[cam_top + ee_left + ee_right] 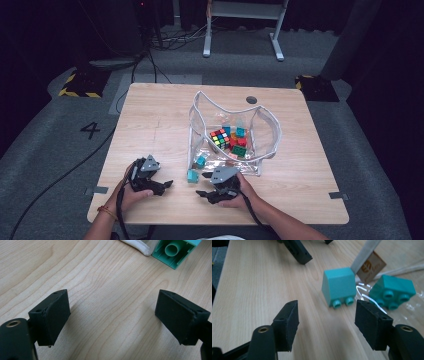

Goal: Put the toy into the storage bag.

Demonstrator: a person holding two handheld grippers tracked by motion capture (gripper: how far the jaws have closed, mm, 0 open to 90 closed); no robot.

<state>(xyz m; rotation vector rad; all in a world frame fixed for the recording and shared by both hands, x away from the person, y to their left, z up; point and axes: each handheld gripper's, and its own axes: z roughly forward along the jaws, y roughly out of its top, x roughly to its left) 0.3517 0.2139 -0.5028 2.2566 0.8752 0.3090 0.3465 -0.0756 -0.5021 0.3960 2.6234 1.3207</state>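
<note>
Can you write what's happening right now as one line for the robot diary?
left claw: open, over bare table | right claw: open, facing teal block | teal block: outside clear bag, not held

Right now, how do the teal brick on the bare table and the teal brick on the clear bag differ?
The table brick lies on bare wood, outside the bag; the bag brick rests on the clear plastic. The table brick lies on its side, showing two studs in the right gripper view; the bag brick shows four. The table brick sits nearer the right gripper. Both are teal studded bricks, neither held.
</note>
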